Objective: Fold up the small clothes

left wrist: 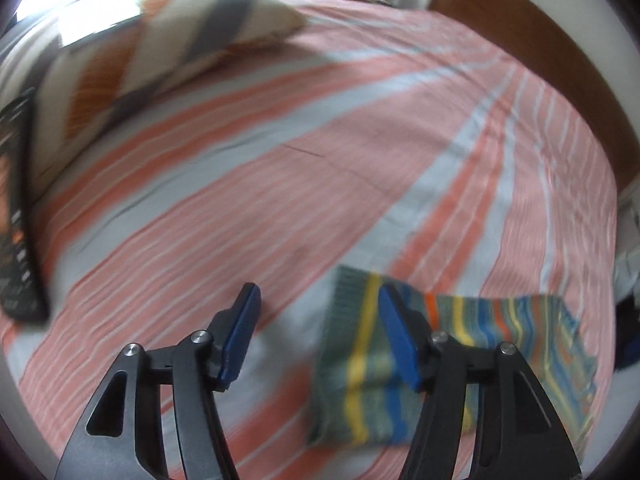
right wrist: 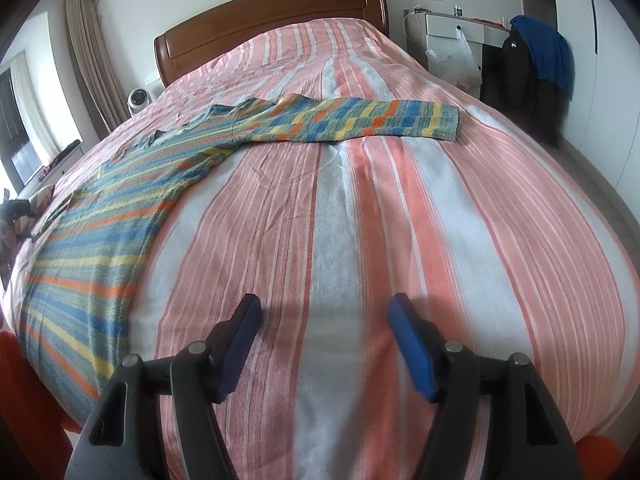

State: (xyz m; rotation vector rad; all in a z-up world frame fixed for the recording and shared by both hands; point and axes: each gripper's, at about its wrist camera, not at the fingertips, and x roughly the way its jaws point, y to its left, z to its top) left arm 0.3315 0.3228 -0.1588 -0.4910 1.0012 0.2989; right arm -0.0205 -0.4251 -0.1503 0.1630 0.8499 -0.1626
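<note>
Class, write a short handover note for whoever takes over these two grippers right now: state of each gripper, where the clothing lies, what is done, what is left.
Left gripper: open, holding nothing, close above a sleeve end; view blurred.
Right gripper: open, empty, over bare striped bedspread.
Striped sweater: spread flat on the bed, one sleeve stretched out sideways toward the wooden headboard end.
Done: sweater laid out; no fold visible.
Left: probably fold the sleeves in, then the body.

One striped sweater point(right wrist: 120, 216), one sleeve point(right wrist: 372, 120) stretched out. One pink-striped bedspread point(right wrist: 360, 220), one wooden headboard point(right wrist: 272, 12). One chevron pillow point(left wrist: 160, 56). Two grippers: left point(left wrist: 320, 336), right point(right wrist: 324, 344), two blue-padded fingers each.
</note>
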